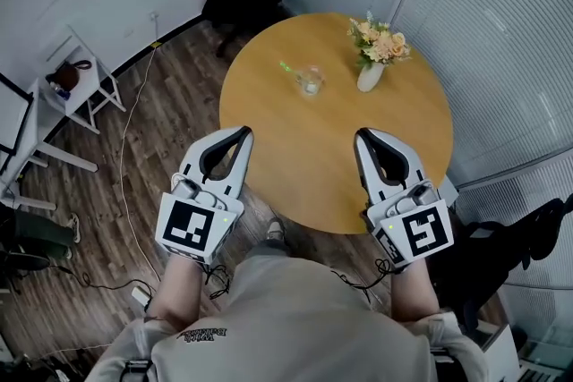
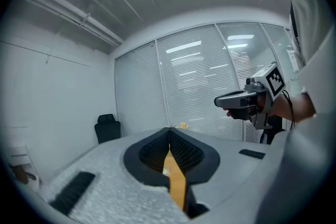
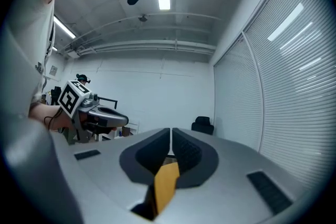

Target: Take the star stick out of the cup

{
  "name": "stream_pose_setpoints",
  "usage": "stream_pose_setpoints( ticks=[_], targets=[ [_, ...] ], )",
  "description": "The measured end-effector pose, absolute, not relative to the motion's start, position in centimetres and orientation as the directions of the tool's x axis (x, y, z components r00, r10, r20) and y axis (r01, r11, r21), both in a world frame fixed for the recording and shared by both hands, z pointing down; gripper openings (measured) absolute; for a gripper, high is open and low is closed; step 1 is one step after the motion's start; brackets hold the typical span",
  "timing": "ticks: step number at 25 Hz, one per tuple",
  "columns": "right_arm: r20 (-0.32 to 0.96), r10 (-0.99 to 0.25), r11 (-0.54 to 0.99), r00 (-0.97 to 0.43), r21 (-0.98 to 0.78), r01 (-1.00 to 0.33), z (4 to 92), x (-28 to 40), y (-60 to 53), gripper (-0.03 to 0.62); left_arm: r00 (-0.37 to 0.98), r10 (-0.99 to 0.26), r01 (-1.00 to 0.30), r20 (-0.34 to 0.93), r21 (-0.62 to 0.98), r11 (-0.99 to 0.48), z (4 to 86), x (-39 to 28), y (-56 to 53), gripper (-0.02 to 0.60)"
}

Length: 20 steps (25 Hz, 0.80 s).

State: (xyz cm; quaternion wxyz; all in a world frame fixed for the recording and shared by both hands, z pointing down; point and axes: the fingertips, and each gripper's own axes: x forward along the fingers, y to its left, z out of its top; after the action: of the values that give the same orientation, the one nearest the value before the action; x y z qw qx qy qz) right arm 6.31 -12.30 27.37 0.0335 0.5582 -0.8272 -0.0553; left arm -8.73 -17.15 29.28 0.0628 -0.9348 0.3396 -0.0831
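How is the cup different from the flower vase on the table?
The cup is clear glass; the vase is white. The cup holds a green star stick; the vase holds peach flowers. The vase stands taller than the cup. Both stand upright on the round wooden table.
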Motion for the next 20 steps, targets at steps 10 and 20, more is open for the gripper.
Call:
stream_pose_setpoints(
  ticks=[10, 20],
  targets=[
    [0.02, -0.952, 0.306, -0.306, 0.142, -0.941, 27.7, 3.8, -18.0, 0.035, 0.807, -0.578, -0.56, 0.118, -0.158, -0.813, 30.4, -9.8, -23.0, 0.02],
    [0.052, -0.956, 0.292, -0.288, 0.138, -0.946, 28.8, 5.8, -19.3, 0.035, 0.801, -0.587, -0.567, 0.119, -0.165, -0.807, 30.5, -8.5, -25.0, 0.02]
  ],
)
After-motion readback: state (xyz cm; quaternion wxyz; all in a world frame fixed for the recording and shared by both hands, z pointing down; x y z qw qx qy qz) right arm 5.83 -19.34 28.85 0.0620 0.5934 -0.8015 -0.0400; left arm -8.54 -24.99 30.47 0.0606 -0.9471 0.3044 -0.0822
